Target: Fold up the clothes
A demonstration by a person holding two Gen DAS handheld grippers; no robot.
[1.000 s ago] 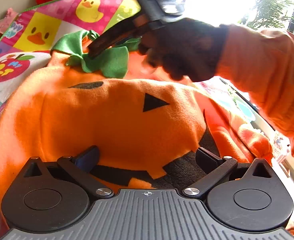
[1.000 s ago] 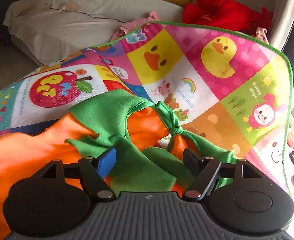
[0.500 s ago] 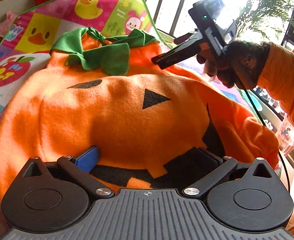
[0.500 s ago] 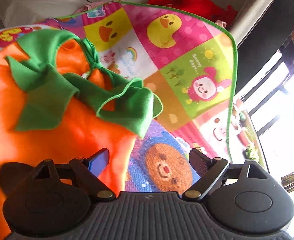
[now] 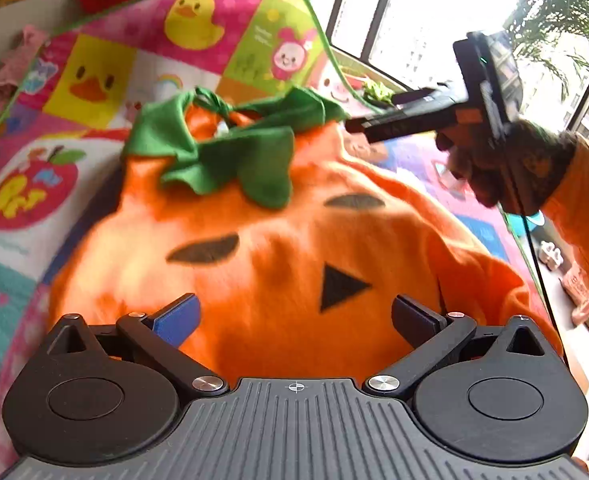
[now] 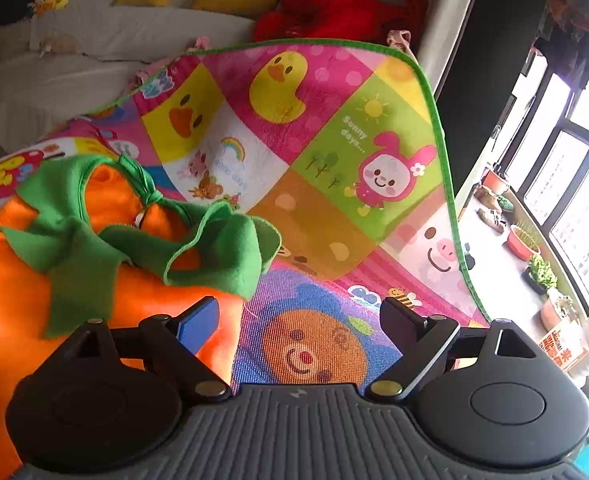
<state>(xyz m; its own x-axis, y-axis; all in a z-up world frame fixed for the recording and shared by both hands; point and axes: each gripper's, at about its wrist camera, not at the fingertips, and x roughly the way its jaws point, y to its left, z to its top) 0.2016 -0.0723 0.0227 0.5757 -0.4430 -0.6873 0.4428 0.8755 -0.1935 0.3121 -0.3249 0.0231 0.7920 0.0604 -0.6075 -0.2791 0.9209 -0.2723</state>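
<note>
Smoothing is being finished on the pumpkin costume [image 5: 278,264], which is lying face-up on the cartoon play mat [image 6: 314,128], while the left gripper [image 5: 294,314] and right gripper [image 6: 300,312] are being held wide and empty, so an edge grasp is likely needed next.

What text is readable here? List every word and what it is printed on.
"Sunny days..." on the green bunny panel of the play mat.
Letters on the apple panel: too stylised to read.
Orange sign by the window: too small.
Pumpkin costume: none.
</note>
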